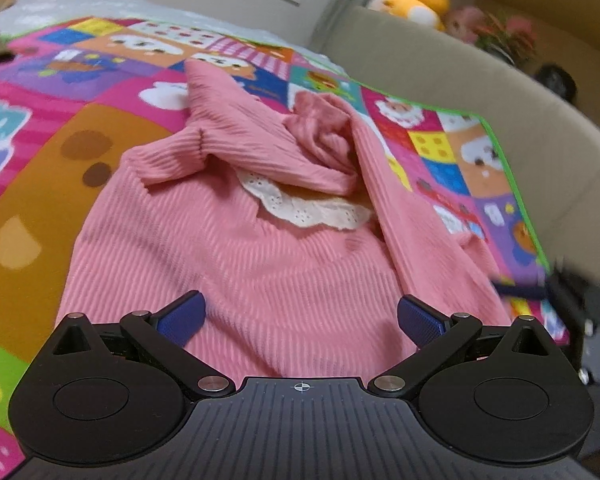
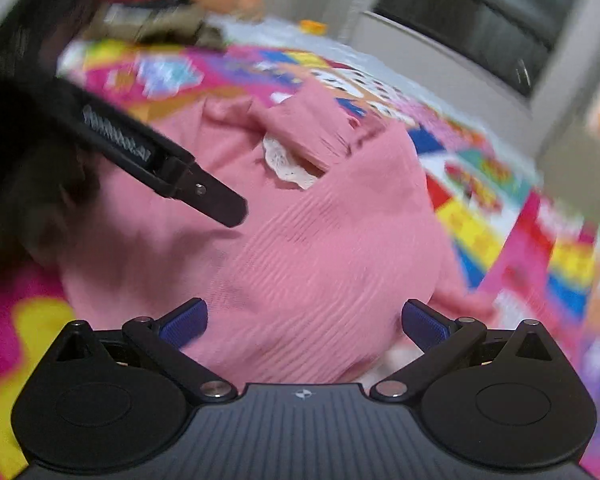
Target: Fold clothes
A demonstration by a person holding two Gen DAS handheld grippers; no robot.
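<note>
On the mat [image 1: 100, 168], a pink ribbed top [image 1: 236, 264] lies partly folded, and we see it from both wrist cameras. Its body spreads toward the cameras. One sleeve [image 1: 236, 136] is laid across the chest, over the white lace collar [image 1: 304, 208], which shows just below the sleeve edge. A second band of pink cloth [image 1: 396, 200] runs down the right side of the left wrist view, and bunched cloth sits where the two meet, above the collar.

Our left gripper [image 1: 302, 320] hangs over the lower body of the top. Its blue pads [image 1: 182, 318] are spread wide apart, with nothing between them; only the pink cloth shows beneath the gap. We cannot tell whether the pads touch the cloth.

Our right gripper [image 2: 304, 322] is likewise released, pads [image 2: 424, 326] spread, with nothing held. It sits over the near edge of the top, toward its lower right corner. This view is motion-blurred, so fine detail of the mat [image 2: 500, 240] is lost. In the right wrist view the left gripper's body [image 2: 160, 156] enters from the upper left as a dark bar over the top; its tips cannot be made out from here. The collar [image 2: 288, 164] shows just right of that bar.

The mat is a bright patchwork print with cartoon figures. Beyond it, in the left wrist view, stands a beige curved wall [image 1: 440, 68], with yellow plush toys [image 1: 424, 0] and flowers [image 1: 500, 32] behind it.
</note>
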